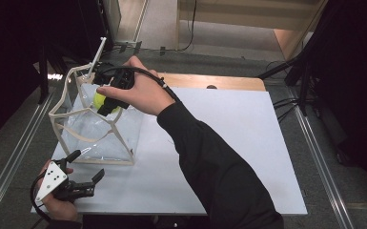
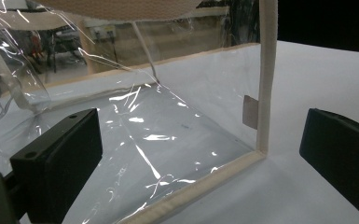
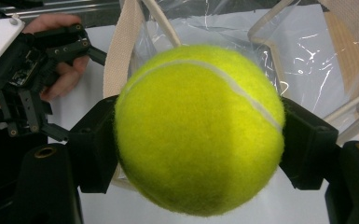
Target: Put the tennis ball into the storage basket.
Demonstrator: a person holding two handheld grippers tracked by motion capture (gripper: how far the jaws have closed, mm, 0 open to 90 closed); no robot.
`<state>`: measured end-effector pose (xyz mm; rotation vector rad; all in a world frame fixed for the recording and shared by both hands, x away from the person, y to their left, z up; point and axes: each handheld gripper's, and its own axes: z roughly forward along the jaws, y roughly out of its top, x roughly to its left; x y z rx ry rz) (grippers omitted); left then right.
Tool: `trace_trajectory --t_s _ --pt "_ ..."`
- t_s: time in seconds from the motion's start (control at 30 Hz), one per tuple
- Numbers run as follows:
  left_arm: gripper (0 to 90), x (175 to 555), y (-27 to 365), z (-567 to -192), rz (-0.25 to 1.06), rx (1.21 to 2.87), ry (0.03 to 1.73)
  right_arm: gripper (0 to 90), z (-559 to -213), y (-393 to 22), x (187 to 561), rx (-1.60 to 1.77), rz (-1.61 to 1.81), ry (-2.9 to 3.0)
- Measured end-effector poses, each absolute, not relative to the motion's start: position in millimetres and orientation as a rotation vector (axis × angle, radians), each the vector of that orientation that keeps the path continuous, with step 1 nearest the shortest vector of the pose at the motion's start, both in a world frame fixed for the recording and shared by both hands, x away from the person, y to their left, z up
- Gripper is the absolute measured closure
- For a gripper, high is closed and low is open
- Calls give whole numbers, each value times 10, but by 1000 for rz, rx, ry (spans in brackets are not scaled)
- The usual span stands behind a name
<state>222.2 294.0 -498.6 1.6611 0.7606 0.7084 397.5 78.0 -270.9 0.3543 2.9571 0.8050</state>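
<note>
The right gripper (image 3: pixel 199 135) clamps a yellow tennis ball (image 3: pixel 198 128) above a clear plastic bag (image 1: pixel 97 125) (cream-trimmed, standing on the white table (image 1: pixel 229 143)). The left gripper (image 1: pixel 86 167) rests beside the bag's near corner, jaws spread.

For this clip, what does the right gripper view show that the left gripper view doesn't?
Right gripper view alone: a tennis ball clamped between its jaws, and farther off the left gripper in a hand. Left gripper view alone: open jaws on either side of the bag's lower corner seam, and a small tab. Both: the clear plastic bag with beige trim and the white table.
</note>
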Motion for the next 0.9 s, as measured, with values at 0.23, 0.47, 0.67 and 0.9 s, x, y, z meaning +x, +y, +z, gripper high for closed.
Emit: trace_trajectory --t_s 0.23,0.47,0.67,0.9 --pt "0 2222 2942 -4985 706 1661 760 235 -2770 804 4014 359 780 2961" --pt "0 2222 2940 -4985 707 1660 761 234 -2799 798 4023 345 761 2962" --pt "0 2223 2940 -4986 704 1658 761 232 -2830 787 4009 339 736 2966" --pt "0 2224 2948 -4986 703 1653 766 226 -2822 707 3996 344 720 2952"
